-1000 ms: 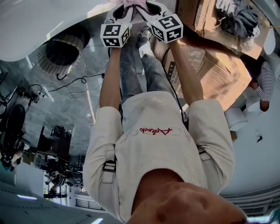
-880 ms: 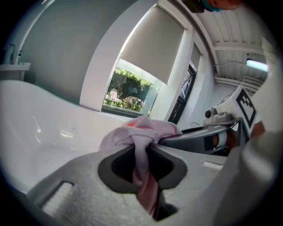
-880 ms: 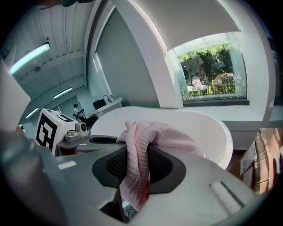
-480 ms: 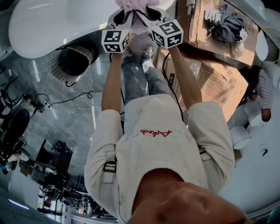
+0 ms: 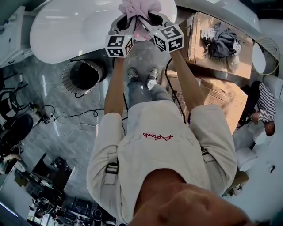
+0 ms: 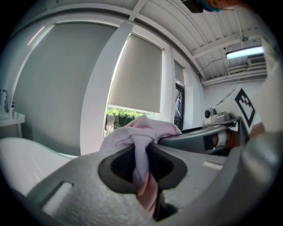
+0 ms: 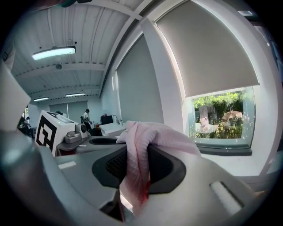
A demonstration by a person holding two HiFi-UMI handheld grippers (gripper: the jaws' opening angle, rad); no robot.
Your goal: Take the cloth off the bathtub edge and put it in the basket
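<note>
Both grippers hold one pink cloth (image 5: 136, 9) up in the air above the white bathtub (image 5: 75, 26). My left gripper (image 5: 127, 21) is shut on one bunched end of the cloth (image 6: 146, 130), which hangs down through its jaws. My right gripper (image 5: 150, 20) is shut on the other end of the cloth (image 7: 152, 137). The two grippers sit close side by side, marker cubes toward me. The round ribbed basket (image 5: 84, 75) stands on the floor beside the tub, below and left of the grippers.
Cardboard boxes (image 5: 221, 84) stand at the right, with dark and grey clothes (image 5: 223, 42) heaped on the upper one. A person in a striped sleeve (image 5: 263, 101) is at the far right. Cables (image 5: 66, 119) trail over the grey floor; equipment stands at the lower left.
Both grippers have risen together with the pink cloth held between them. In the head view, more of the tub and the whole basket have come into sight.
</note>
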